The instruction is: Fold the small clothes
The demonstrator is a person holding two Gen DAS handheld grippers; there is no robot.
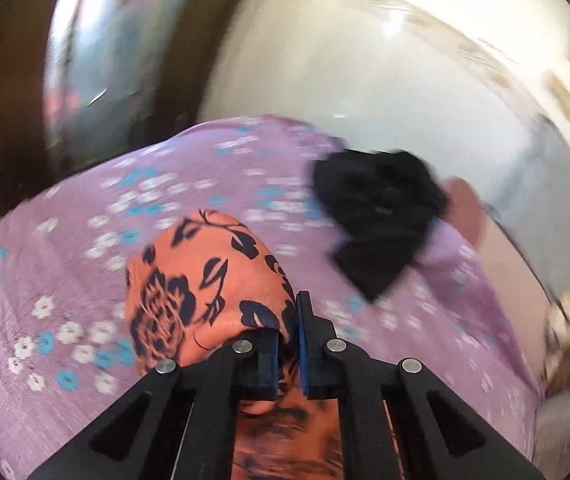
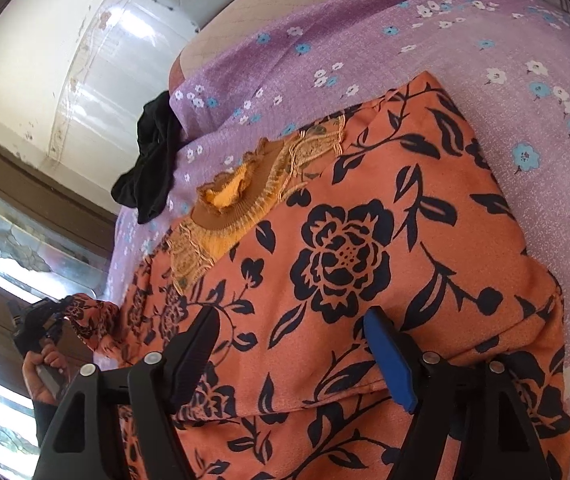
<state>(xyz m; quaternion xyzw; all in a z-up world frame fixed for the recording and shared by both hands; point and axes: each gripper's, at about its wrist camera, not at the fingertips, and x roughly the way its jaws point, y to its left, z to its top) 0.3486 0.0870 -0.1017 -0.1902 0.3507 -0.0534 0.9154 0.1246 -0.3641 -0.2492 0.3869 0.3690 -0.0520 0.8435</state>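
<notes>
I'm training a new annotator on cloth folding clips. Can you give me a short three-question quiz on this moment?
1. True or false: the left gripper is shut on the orange floral garment.
2. Which describes the right gripper? A) shut on the black cloth B) open above the orange floral garment C) shut on the bedsheet
3. Fill in: the black cloth lies at the edge of the ____ flowered bedsheet.

Key: 1 true, the fabric is pinched between its closed fingers. 2 B, its fingers stand wide apart with the garment spread beneath them. 3 purple.
</notes>
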